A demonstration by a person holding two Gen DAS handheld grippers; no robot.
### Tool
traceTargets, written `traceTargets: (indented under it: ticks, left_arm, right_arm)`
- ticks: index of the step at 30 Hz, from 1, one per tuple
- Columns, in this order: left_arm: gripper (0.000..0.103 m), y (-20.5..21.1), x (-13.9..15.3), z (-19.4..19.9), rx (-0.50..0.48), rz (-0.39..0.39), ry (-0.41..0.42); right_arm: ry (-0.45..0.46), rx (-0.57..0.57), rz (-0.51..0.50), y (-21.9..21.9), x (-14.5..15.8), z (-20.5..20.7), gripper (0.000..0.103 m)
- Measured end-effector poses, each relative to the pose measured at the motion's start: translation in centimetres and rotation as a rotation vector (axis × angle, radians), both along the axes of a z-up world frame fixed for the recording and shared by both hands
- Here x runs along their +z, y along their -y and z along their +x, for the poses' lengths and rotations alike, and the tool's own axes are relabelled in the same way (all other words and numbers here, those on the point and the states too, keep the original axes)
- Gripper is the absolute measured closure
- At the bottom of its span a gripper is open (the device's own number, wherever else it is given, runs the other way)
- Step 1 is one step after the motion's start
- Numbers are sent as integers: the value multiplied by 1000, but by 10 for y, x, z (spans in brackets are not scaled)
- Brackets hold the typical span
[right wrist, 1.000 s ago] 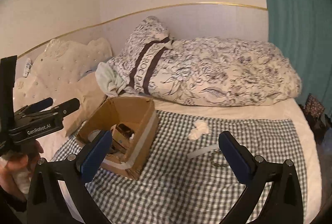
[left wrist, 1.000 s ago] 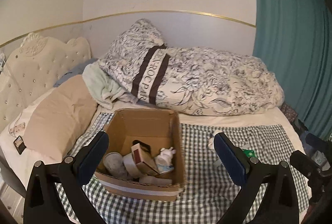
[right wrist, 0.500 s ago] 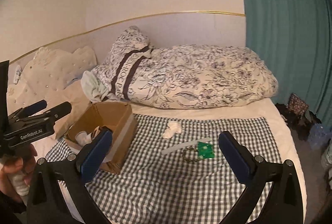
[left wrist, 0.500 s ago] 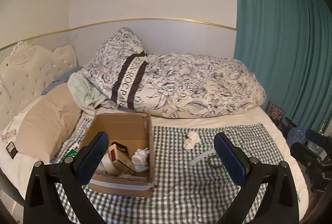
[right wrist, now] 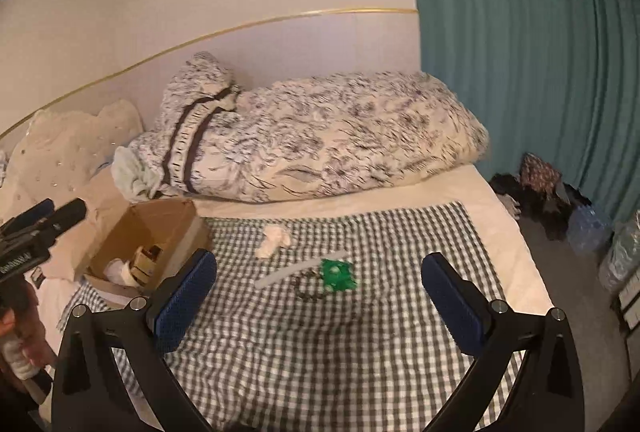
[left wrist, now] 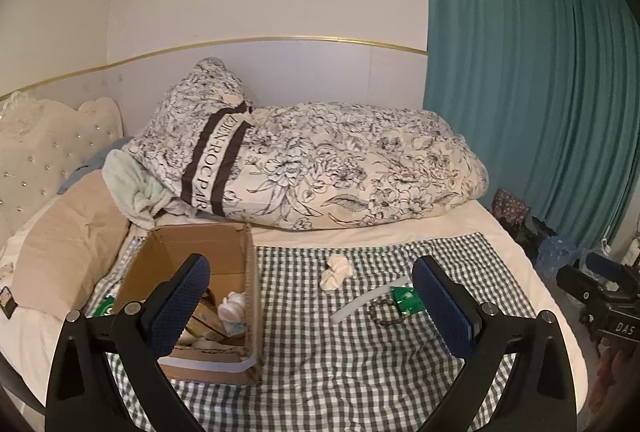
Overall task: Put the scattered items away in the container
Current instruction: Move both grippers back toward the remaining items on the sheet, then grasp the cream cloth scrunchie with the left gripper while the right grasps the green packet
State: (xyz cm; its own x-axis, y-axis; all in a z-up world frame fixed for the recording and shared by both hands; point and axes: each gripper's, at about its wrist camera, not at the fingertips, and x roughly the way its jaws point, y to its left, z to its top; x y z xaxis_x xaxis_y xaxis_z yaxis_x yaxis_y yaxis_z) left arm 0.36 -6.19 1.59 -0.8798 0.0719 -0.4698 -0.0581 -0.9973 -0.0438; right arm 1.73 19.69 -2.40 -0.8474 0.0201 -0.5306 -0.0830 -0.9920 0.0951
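In the left wrist view, the left gripper (left wrist: 308, 308) is hovering above the checked cloth (left wrist: 360, 360) with its blue pads spread wide and nothing between them; compared with a second ago the view has swung right, so the cardboard box (left wrist: 192, 272) is now sitting behind the left pad instead of centred. The box is holding small cartons and a white bottle, and the white crumpled scrunchie (left wrist: 337, 271), the pale strip (left wrist: 362, 302), the dark chain (left wrist: 384, 314) and the green packet (left wrist: 406, 300) are lying loose on the cloth to its right, well apart from it. In the right wrist view, which is blurring with motion, the right gripper (right wrist: 318, 300) is likewise standing wide open and empty, and the green packet (right wrist: 338, 274), absent a second ago, is lying ahead between its pads beside the chain (right wrist: 308, 288) and strip (right wrist: 300, 268), with the box (right wrist: 148, 236) having slid further left
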Motion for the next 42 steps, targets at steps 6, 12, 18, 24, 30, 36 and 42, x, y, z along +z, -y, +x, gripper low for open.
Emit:
traceTargets:
  ticks: [6,12,18,24,30,36,42]
  left_arm:
    - [0,-12,-25,-20,-22,-19,26]
    - [0,-18,-62,-50,-59,16,94]
    - [0,-20,-95,-83,-69,18,135]
    - [0,-23,-122,-120,-78,12,157]
    - [0,-24,-156,-160,-82,39,193]
    - [0,-32,-193,-198,-79,22,242]
    - [0,-37,-220,-227,-62,16,269]
  right_arm:
    - [48,-15,-6,-15,-29,-10,0]
    - [87,15,20,-6,-56,-28,0]
    - [121,27,50,-5,-86,-57,0]
    - [160,30,55,-14,-120,-93,0]
    - [187,76,82,-14,-153,-128,0]
    - [238,101,80,-11,-189,-169,0]
    - [281,85,66,-9,-215,-209,0]
